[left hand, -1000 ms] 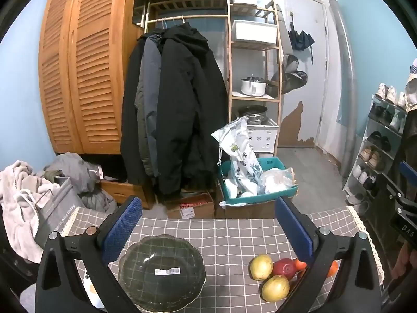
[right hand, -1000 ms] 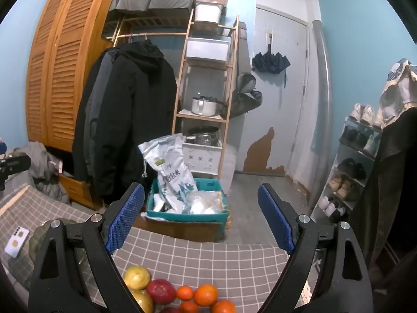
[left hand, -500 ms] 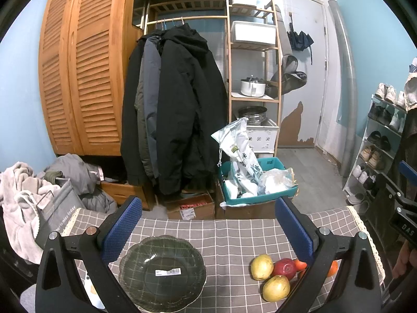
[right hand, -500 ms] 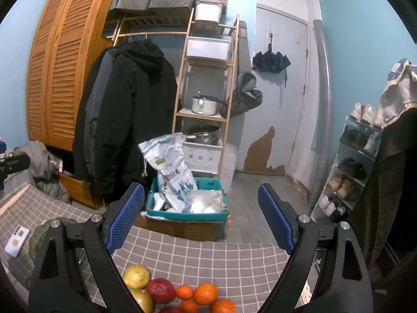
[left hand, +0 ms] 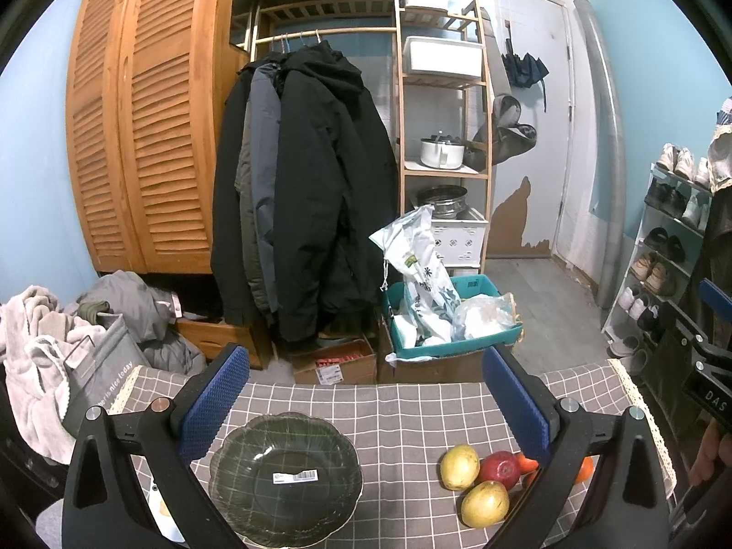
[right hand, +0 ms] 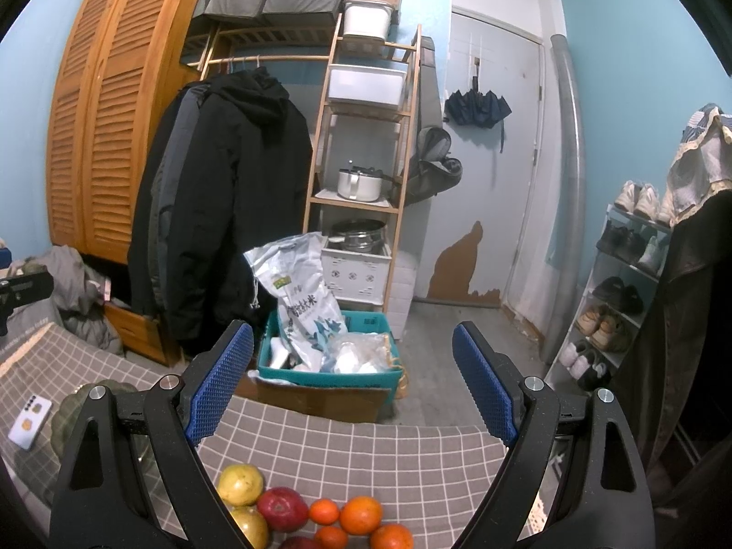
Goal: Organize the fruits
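A dark glass bowl (left hand: 286, 471) sits empty on the grey checked tablecloth (left hand: 402, 416), below my open left gripper (left hand: 366, 393). To its right lie two yellow-green pears (left hand: 459, 466), a red apple (left hand: 501, 470) and oranges partly hidden by the right finger. In the right wrist view my open right gripper (right hand: 352, 384) hovers above the fruit pile: pears (right hand: 240, 485), the apple (right hand: 282, 508), several oranges (right hand: 360, 514). The bowl's edge (right hand: 68, 411) shows at left behind the left finger.
A white phone (right hand: 29, 422) lies on the cloth left of the bowl. Past the table's far edge stand a teal bin (left hand: 450, 325) with bags, a coat rack (left hand: 302, 201), a wooden shelf (left hand: 441, 146) and a shoe rack (left hand: 663, 251).
The left wrist view has shifted very slightly; the bowl and fruit sit a touch higher in frame. The right gripper has barely moved. Both stay open.
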